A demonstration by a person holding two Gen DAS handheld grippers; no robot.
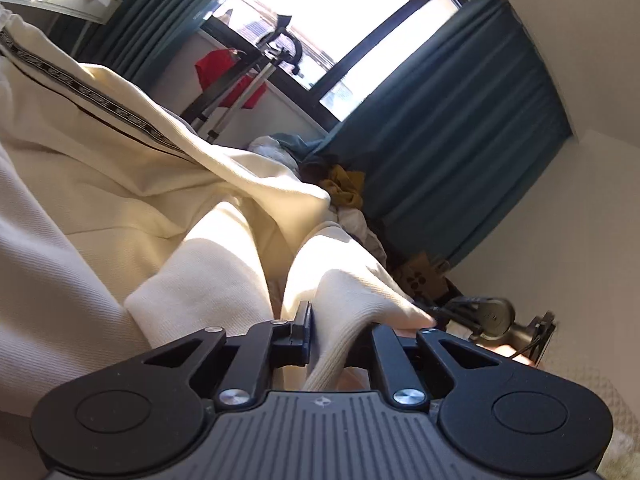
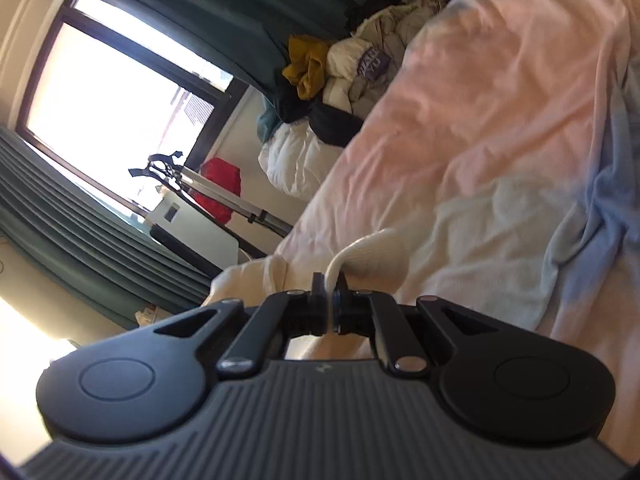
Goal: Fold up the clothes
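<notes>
1. As sunlight falls across the bed (image 2: pixel 500 128), a cream knitted garment with a black patterned tape stripe (image 1: pixel 120 168) lies draped over it, its ribbed edge caught in both tools.
2. The left gripper (image 1: pixel 332 332) has a ribbed cuff between its fingers; the far pad is hidden by cloth, so whether it pinches cannot be told.
3. The right gripper (image 2: pixel 330 300) is clamped on a thin fold of the same cream cloth.
4. The knit looks soft, thick and limp, likely light but prone to sag and bunch; the ribbed hems and cuffs appear the firmest places to take hold.
5. Counted: one cream garment in hand, two grippers, one heap of unfolded clothes (image 2: pixel 340 68) by the teal curtains (image 1: pixel 460 140), including a mustard item.
</notes>
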